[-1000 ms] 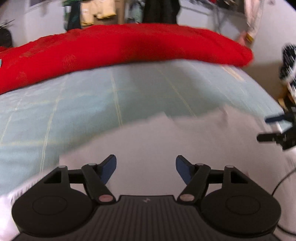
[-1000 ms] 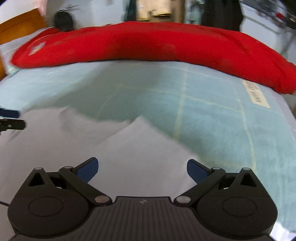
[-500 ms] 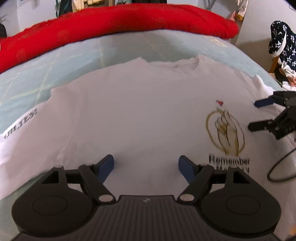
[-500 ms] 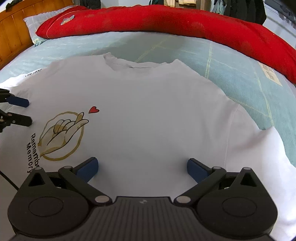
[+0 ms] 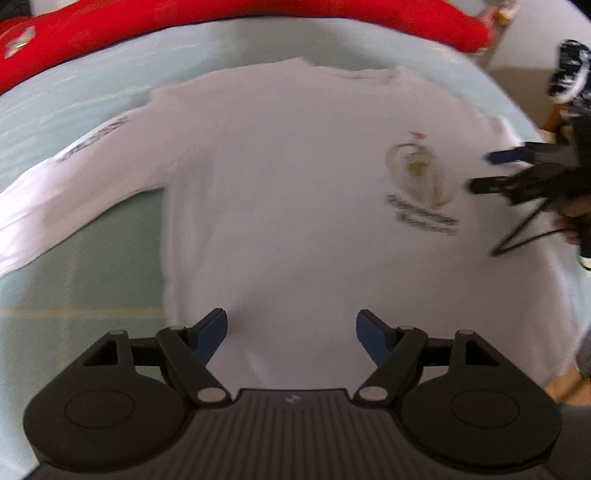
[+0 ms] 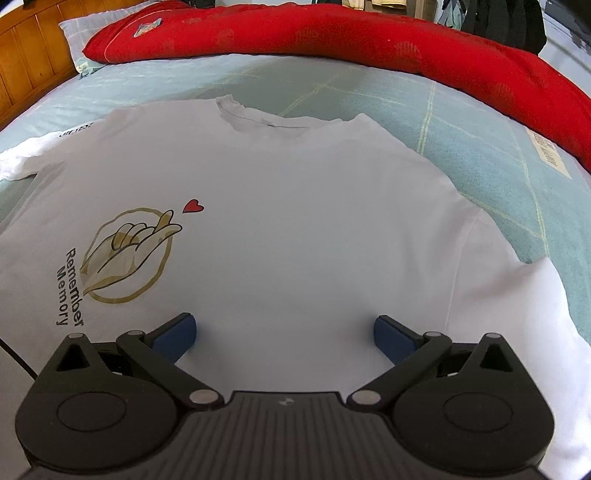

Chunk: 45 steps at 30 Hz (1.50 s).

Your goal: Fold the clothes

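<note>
White T-shirt (image 6: 303, 229) spread flat, front up, on the bed (image 6: 461, 147); collar (image 6: 258, 118) toward the far side, hem nearest the cameras. Left-chest print (image 6: 125, 254): gold ring round a hand with crossed finger and thumb, small red heart above it, black words "Remember Memory" running alongside. One short sleeve (image 6: 33, 155) laid out to the left in the right wrist view, dark lettering near its shoulder; the other sleeve (image 6: 517, 295) out to the right, reaching the bed's near edge. Cloth mostly smooth, faint creases at the shoulders.

Right claw (image 6: 284, 336) over the lower middle of the shirt, blue pads (image 6: 175, 334) set wide, nothing between them but shirt below; contact with the cloth not clear. Left claw (image 5: 290, 334) over the lower part of the shirt nearer its side edge, blue pads (image 5: 210, 334) well apart, nothing gripped; left wrist view blurred. Right claw also seen from the left wrist (image 5: 484, 170), over the shirt's far edge past the print, a black cable (image 5: 521, 229) trailing from it.

Bed covered in pale green sheet with thin yellow check lines. Red quilt (image 6: 332, 37) bunched along the far side. Pillow (image 6: 92, 26) and wooden headboard (image 6: 26, 55) at the far left in the right wrist view. White label (image 6: 546, 153) on the sheet near the quilt.
</note>
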### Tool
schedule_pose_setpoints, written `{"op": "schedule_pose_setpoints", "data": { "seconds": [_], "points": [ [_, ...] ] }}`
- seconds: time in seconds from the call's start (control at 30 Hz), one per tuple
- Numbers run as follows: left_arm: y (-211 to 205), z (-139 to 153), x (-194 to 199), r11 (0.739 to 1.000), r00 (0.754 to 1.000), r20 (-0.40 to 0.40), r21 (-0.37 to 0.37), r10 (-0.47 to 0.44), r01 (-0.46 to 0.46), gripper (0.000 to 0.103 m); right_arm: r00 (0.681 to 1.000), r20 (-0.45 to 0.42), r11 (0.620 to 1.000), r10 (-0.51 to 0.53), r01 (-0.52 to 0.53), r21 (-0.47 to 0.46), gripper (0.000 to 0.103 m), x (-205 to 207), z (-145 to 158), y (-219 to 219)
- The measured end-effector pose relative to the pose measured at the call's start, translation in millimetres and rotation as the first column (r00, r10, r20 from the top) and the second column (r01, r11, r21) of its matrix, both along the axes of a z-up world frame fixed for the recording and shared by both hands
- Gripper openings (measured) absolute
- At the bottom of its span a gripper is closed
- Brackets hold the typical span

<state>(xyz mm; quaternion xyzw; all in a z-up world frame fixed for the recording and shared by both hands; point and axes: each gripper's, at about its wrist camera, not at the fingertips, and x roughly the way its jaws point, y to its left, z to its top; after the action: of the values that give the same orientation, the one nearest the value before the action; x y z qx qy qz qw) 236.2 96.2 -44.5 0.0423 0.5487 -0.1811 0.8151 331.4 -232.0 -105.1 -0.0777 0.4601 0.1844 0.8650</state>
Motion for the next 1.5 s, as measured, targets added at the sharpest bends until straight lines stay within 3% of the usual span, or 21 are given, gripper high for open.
{"op": "schedule_pose_setpoints", "data": {
  "seconds": [0.3, 0.5, 0.63, 0.73, 0.83, 0.93, 1.03, 1.2, 1.37, 1.5],
  "points": [
    [23.4, -2.7, -37.3, 0.995, 0.986, -0.147, 0.079, 0.078, -0.067, 0.075, 1.000, -0.001, 1.000, 0.028, -0.028, 0.000, 0.103, 1.0, -0.6, -1.6],
    [-5.1, -0.6, -27.3, 1.000, 0.996, -0.085, 0.006, -0.022, 0.022, 0.076, 1.000, 0.014, 1.000, 0.024, -0.024, -0.002, 0.103, -1.2, -1.3, -1.1],
    [-1.0, -11.6, -42.1, 0.997, 0.993, -0.107, 0.063, -0.041, 0.048, 0.077, 0.999, 0.013, 0.999, 0.042, -0.042, 0.000, 0.103, -1.6, 0.1, -3.3],
    [7.0, -5.3, -42.4, 0.994, 0.990, -0.143, 0.106, 0.006, 0.009, 0.076, 0.998, 0.019, 0.998, 0.062, -0.062, 0.004, 0.103, -4.0, 0.6, -5.9],
    [7.1, 3.9, -25.5, 0.993, 0.994, -0.099, 0.108, 0.055, -0.044, 0.076, 0.997, 0.046, 0.998, 0.057, -0.058, 0.008, 0.103, -8.1, -0.5, -6.3],
    [-12.3, 10.2, 2.5, 0.997, 1.000, 0.005, 0.076, 0.013, -0.013, 0.076, 0.997, 0.045, 0.998, 0.063, -0.063, -0.013, 0.103, -10.6, 5.0, -3.0],
    [-24.7, 4.0, 27.6, 0.998, 0.998, 0.055, 0.062, -0.010, 0.007, 0.076, 0.985, 0.036, 0.986, 0.169, -0.169, -0.004, 0.103, -24.4, 18.0, -1.0],
    [-30.2, -15.5, 36.6, 0.996, 0.998, 0.010, 0.062, 0.055, -0.056, 0.077, 0.952, -0.044, 0.952, 0.303, -0.304, -0.022, 0.103, -69.1, 15.0, -8.0],
    [-26.4, -16.1, 27.1, 0.994, 0.998, -0.038, 0.104, 0.043, -0.039, 0.078, 0.957, -0.122, 0.961, 0.262, -0.270, -0.057, 0.103, -110.5, 11.3, -37.6],
    [-26.5, 2.1, 41.8, 0.993, 0.995, -0.024, 0.072, 0.098, -0.096, 0.076, 0.962, -0.147, 0.967, 0.229, -0.242, -0.082, 0.103, -116.1, 20.3, -44.6]
  ]
}}
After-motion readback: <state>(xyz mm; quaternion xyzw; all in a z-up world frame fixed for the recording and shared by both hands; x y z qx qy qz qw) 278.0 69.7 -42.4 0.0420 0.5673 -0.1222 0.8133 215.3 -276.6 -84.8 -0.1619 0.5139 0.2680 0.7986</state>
